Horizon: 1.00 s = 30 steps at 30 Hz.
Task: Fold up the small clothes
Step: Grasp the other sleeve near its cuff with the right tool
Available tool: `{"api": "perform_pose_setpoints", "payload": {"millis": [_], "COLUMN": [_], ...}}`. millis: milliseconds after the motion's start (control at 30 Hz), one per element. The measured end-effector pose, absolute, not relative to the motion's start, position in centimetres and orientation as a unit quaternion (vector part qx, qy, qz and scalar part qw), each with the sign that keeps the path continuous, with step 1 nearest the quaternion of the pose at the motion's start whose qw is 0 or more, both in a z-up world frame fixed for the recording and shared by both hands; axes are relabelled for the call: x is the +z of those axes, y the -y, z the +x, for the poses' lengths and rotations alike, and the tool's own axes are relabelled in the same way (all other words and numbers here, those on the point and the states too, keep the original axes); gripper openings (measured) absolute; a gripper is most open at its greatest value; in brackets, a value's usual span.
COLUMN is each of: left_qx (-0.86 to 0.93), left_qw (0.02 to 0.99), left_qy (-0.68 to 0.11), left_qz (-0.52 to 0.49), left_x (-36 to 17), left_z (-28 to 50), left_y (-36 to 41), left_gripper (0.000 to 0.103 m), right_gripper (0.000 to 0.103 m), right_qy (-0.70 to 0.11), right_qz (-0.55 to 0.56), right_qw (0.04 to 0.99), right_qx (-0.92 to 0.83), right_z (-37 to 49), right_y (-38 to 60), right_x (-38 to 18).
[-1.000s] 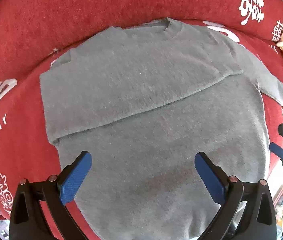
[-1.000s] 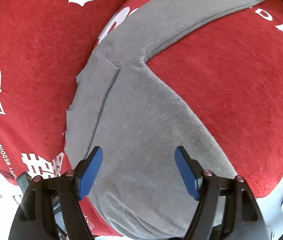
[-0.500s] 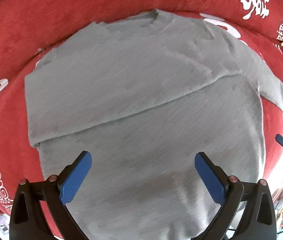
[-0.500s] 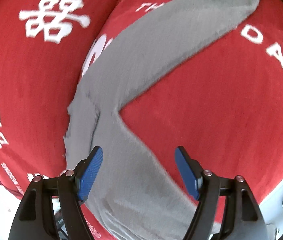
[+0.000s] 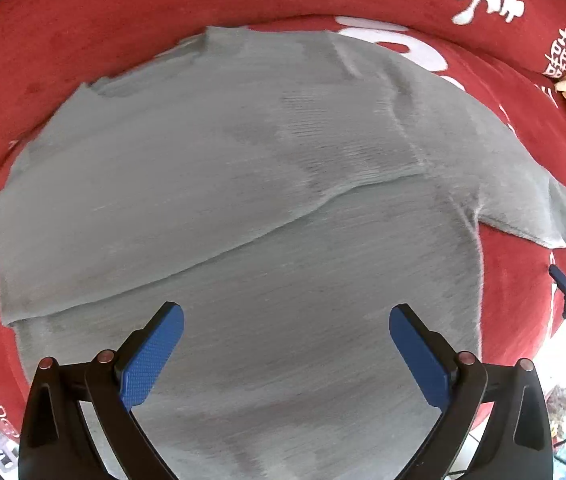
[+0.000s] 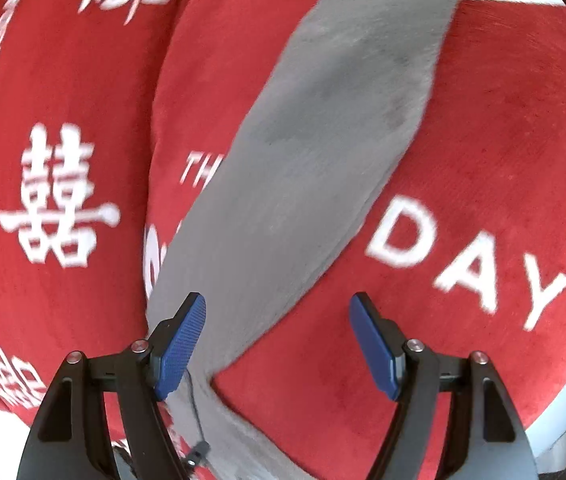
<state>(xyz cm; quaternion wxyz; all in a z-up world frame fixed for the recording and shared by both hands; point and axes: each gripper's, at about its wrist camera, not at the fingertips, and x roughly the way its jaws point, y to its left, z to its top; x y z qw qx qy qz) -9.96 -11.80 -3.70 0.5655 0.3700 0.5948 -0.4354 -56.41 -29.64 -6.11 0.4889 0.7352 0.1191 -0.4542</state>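
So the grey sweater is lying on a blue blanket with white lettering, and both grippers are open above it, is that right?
Not quite: the blanket is red, not blue; only the gripper pads are blue. The right wrist view shows the red cloth with white lettering under the grey sweater. The rest holds: the left gripper and right gripper are both open above it.

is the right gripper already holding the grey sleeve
No: the right gripper stands open above the grey sleeve, its blue pads apart and pinching no cloth.
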Motion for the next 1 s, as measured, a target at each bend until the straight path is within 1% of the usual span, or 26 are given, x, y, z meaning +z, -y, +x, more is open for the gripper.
{"api": "perform_pose_setpoints", "payload": {"millis": [100,267,467,500,567,600,633,667,767,867,1000], "left_qx": [-0.439,-0.441,-0.44,-0.44,-0.438,-0.435,-0.435,-0.432,-0.423,-0.423,-0.409], "left_qw": [0.565,0.566,0.57,0.571,0.573,0.577,0.578,0.581,0.588,0.601,0.635], "left_qy": [-0.593,-0.59,-0.59,-0.59,-0.59,-0.589,-0.587,-0.587,-0.594,-0.592,-0.577], "left_qz": [0.369,0.369,0.365,0.364,0.363,0.362,0.363,0.362,0.351,0.33,0.31], "left_x": [-3.9,-4.1,-4.4,-4.4,-4.4,-4.5,-4.5,-4.7,-4.8,-4.1,-3.0], "left_z": [-10.8,-11.6,-11.8,-11.7,-11.2,-10.9,-10.5,-10.3,-8.8,-7.0,-3.3], "left_y": [12.7,14.3,15.3,15.3,15.5,15.5,15.4,15.5,15.0,14.4,13.5], "left_gripper": [0.103,0.103,0.103,0.103,0.103,0.103,0.103,0.103,0.103,0.103,0.103], "right_gripper": [0.078,0.077,0.077,0.074,0.054,0.032,0.021,0.008,0.007,0.007,0.007], "right_qy": [-0.084,-0.056,0.005,0.021,0.035,0.04,0.045,0.054,0.053,0.03,-0.043], "right_qz": [0.738,0.737,0.759,0.767,0.776,0.78,0.783,0.785,0.773,0.753,0.704], "right_qw": [0.478,0.459,0.447,0.45,0.455,0.458,0.462,0.471,0.517,0.58,0.671], "right_qx": [-0.469,-0.493,-0.473,-0.458,-0.436,-0.424,-0.414,-0.398,-0.365,-0.309,-0.229], "right_z": [-58.2,-60.2,-61.3,-61.0,-60.6,-60.2,-60.0,-59.4,-57.0,-52.8,-43.9], "right_y": [30.4,32.3,33.9,34.2,34.6,34.9,35.1,35.4,36.4,37.6,38.2], "right_x": [-6.6,-7.6,-8.6,-8.8,-9.1,-9.2,-9.3,-9.2,-7.6,-4.9,-0.4]}}
